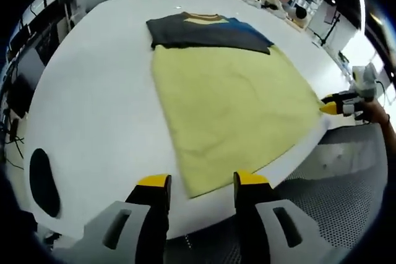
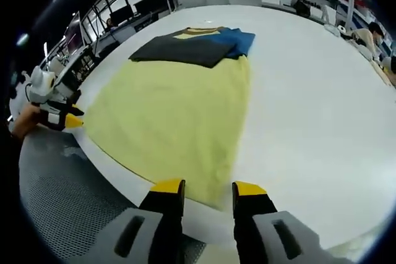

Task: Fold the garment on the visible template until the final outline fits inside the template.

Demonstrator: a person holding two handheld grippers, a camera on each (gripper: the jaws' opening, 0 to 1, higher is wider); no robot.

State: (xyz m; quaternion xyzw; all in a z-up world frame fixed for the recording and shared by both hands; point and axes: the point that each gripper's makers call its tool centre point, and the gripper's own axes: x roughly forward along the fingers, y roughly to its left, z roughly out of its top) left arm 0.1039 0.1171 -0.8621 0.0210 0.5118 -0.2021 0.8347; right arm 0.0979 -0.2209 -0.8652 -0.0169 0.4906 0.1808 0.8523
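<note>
A garment [image 1: 229, 97] lies flat on the white table [image 1: 99, 91], its yellow body toward me and a dark grey and blue top part [image 1: 207, 32] at the far end. My left gripper [image 1: 202, 183] is open at the near hem corner, which lies between its yellow-tipped jaws. In the right gripper view the garment [image 2: 173, 109] stretches away, and my right gripper [image 2: 208, 188] is open around the other hem corner. Each gripper also shows in the other's view: the right gripper [image 1: 337, 107] at the hem's right end, the left gripper [image 2: 65, 119] at its left end.
The hem runs along the table's near edge [image 1: 291, 156], with a grey perforated surface [image 1: 334, 202] below it. A dark oval patch [image 1: 43, 180] marks the table at the left. Desks, shelves and people [image 2: 374, 32] stand beyond the far side.
</note>
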